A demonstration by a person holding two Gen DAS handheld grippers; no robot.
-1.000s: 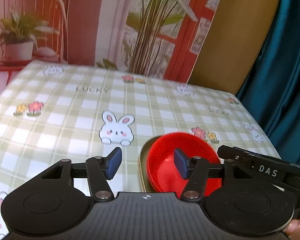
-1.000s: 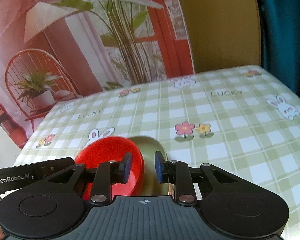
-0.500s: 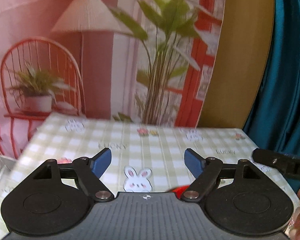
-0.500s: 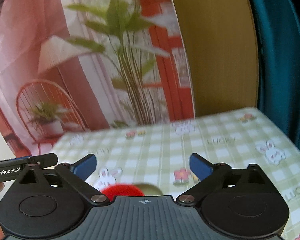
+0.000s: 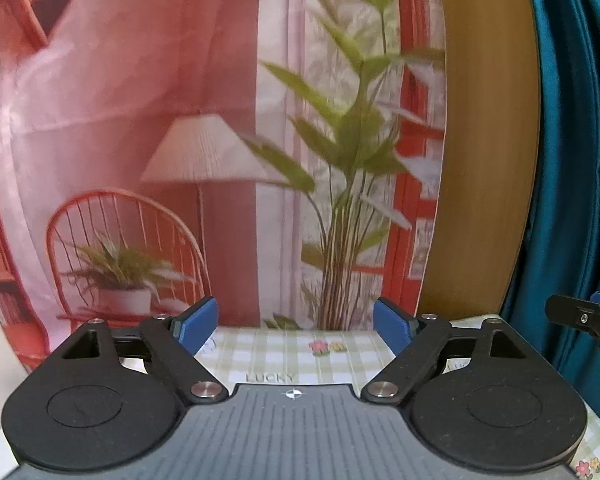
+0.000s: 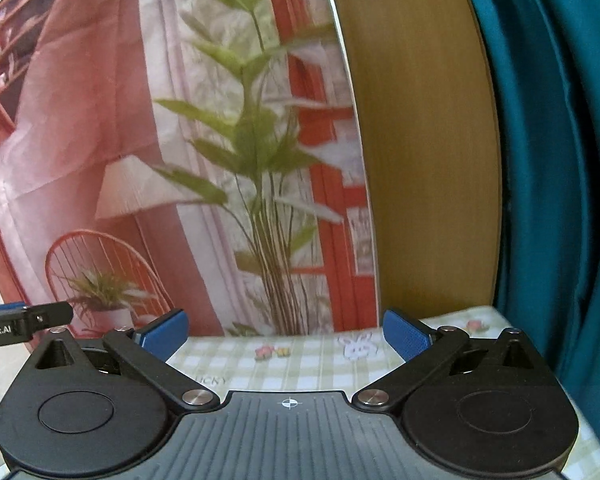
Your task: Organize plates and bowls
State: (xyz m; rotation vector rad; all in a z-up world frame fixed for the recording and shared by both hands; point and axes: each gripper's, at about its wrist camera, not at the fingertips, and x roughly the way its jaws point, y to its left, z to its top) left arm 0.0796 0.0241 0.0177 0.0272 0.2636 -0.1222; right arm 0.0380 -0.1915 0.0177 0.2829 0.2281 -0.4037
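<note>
No plate or bowl shows in either view; each gripper's black body covers the near part of the table. My left gripper (image 5: 295,322) is held high over the checked tablecloth (image 5: 292,360). Its blue pads (image 5: 198,322) stand far apart and are still opening, with nothing between them. My right gripper (image 6: 285,334) is open wide and empty above the same tablecloth (image 6: 308,368). A finger of the right gripper (image 5: 580,316) pokes in at the right edge of the left wrist view. Part of the left gripper (image 6: 24,324) pokes in at the left edge of the right wrist view.
Behind the table's far edge hangs a printed backdrop (image 5: 220,120) showing a lamp, a red chair and a plant. A wooden panel (image 5: 488,160) and a teal curtain (image 5: 572,160) stand to its right. The tablecloth carries rabbit (image 6: 356,346) and flower prints.
Both grippers rose and tipped up toward the backdrop. The red bowl and the olive plate under it slipped out of view below. Both pairs of jaws spread wide, the right from a narrow gap.
</note>
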